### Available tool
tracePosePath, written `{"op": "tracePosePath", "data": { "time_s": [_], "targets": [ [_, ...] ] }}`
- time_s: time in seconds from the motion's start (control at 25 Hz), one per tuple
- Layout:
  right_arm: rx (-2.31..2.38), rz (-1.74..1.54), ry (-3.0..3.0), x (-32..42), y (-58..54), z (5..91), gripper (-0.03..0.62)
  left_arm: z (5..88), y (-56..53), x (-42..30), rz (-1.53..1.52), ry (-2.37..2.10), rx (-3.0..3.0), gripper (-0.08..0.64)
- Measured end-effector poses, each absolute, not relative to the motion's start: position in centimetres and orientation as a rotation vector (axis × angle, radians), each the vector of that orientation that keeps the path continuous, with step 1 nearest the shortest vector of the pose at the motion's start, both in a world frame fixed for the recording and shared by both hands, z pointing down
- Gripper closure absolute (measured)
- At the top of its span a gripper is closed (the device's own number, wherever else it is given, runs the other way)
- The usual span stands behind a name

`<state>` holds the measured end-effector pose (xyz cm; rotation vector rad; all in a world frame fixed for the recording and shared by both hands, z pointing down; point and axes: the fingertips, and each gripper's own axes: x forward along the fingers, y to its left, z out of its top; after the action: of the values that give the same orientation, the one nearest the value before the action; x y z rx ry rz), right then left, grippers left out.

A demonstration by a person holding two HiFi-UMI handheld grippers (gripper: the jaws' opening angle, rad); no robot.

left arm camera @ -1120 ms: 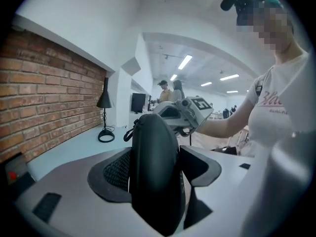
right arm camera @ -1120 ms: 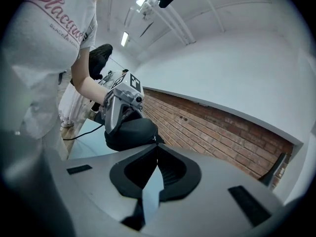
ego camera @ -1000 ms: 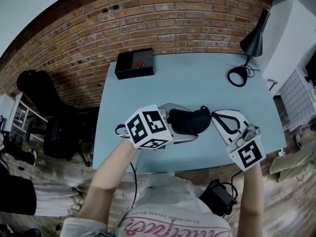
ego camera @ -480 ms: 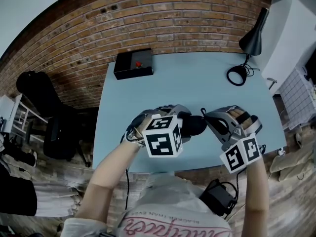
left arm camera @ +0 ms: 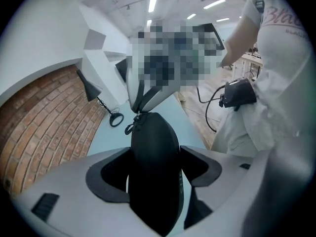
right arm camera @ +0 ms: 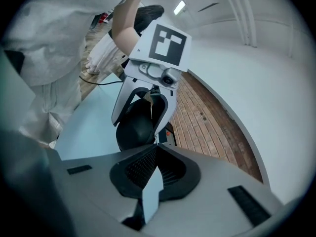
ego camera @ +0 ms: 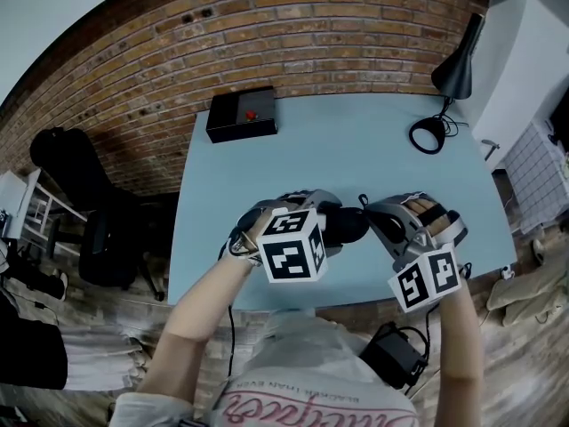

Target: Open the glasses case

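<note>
The left gripper's (left arm camera: 154, 151) jaws clamp the black glasses case (left arm camera: 154, 186) by its two long sides, pads pressed against the shell, with the narrow zip end sticking out past them toward 12 o'clock in the left gripper view. At that end the right gripper (right arm camera: 156, 144) has its jaw tips pinched together right against the case. A small cord loop (left arm camera: 129, 128) dangles just beside them, and I cannot tell whether a pull tab sits between the tips. In the head view the case lies over the near edge of the pale blue table (ego camera: 356, 149), at about 6 o'clock on it, with the left gripper at its 9 o'clock and the right at its 3 o'clock. Farther out, a black box (ego camera: 242, 114) with a red button sits at 11 o'clock and a black desk lamp (ego camera: 455, 65) at 2 o'clock, before a brick wall (ego camera: 267, 25).
</note>
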<state>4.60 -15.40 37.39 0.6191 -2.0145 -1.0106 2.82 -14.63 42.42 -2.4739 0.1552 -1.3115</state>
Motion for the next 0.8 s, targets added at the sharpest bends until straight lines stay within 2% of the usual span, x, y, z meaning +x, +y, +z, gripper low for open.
{"op": "tracePosePath", "data": {
  "time_s": [0.16,0.4,0.8],
  "targets": [
    [0.717,-0.928,-2.094,5.0,-16.0,36.4,0.574,41.0,-15.5,3.0,-1.104,0.290,-2.528,0.233],
    [0.775,-0.758,-2.211,5.7,-16.5,35.9,0.574,38.5,-16.4,1.9,-0.883,0.480,-2.529,0.161],
    [0.868,-0.528,-2.331,6.1,-17.6,34.3,0.574,36.0,-16.1,-0.5,-0.841,0.654,-2.137,0.156]
  ]
}}
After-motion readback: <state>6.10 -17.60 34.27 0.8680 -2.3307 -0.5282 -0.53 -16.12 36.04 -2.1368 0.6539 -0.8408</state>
